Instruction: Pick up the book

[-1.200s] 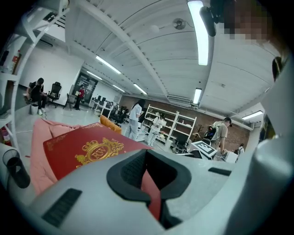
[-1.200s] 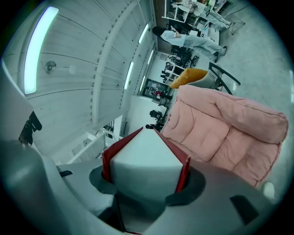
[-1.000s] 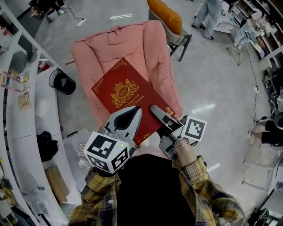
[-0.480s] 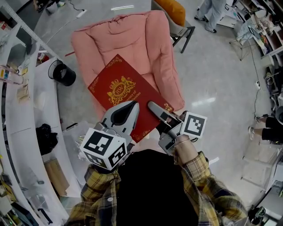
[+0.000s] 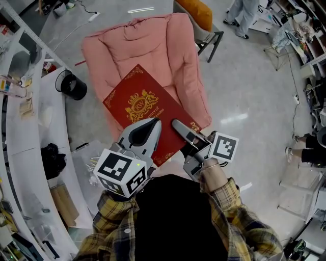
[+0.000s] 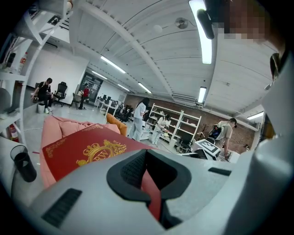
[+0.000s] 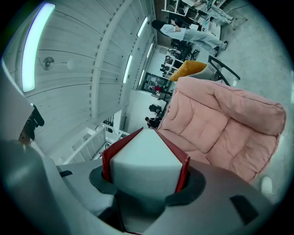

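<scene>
The book [image 5: 140, 109], a broad red volume with a gold crest on its cover, lies slanted over the front of the pink padded chair [image 5: 147, 51], and its near corner juts past the seat edge towards us. We have it gripped at that near corner with both tools. The left gripper [image 5: 150, 125] is clenched on a thin red edge of the cover, which shows as a narrow strip pinched between the dark pads in the left gripper view. The right gripper [image 5: 178, 127] is grasping the book across its thickness: in the right gripper view the pale block of pages sits between the jaws with a red cover on each side, so they stand fairly wide but are filled. We judge the grasp to be made and the lift under way, since the near end looks raised off the cushion. We cannot tell whether the far corner rests on the seat or hangs just above it. What we think is left is to bring the whole book clear of the chair and hold it level. Around the chair we see bare grey floor [image 5: 244, 92], a black bin [image 5: 74, 86] beside a white counter [image 5: 46, 127] on the left, and an orange-cushioned seat [image 5: 196, 12] behind it.
</scene>
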A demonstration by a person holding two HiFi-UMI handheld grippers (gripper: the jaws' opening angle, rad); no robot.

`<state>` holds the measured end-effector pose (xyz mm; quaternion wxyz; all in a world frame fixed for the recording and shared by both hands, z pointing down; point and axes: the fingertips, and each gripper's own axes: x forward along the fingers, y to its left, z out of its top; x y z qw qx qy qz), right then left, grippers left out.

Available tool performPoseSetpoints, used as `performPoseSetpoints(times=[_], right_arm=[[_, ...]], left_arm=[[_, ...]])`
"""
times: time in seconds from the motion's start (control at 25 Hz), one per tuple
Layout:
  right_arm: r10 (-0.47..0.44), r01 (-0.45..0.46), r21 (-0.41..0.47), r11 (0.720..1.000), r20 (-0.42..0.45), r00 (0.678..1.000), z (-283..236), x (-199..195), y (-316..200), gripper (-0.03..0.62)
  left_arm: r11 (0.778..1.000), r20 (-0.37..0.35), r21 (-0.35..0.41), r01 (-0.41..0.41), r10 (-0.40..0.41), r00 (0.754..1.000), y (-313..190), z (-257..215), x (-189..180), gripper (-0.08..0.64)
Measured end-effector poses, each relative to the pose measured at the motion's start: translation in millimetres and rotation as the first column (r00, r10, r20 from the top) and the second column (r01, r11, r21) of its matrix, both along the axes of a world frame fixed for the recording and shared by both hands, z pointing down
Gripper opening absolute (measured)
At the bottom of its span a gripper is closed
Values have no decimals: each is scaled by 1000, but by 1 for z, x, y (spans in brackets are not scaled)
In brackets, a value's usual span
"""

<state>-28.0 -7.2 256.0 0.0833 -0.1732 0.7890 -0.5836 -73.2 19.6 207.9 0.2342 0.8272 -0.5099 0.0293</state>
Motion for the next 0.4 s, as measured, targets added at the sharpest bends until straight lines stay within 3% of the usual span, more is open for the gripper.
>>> performPoseSetpoints(times=[0.4], right_arm=[[40, -39, -39, 998, 26, 999, 5, 15, -1, 253]], left_arm=[[1000, -3, -11, 11, -11, 1000, 5, 2, 1, 5]])
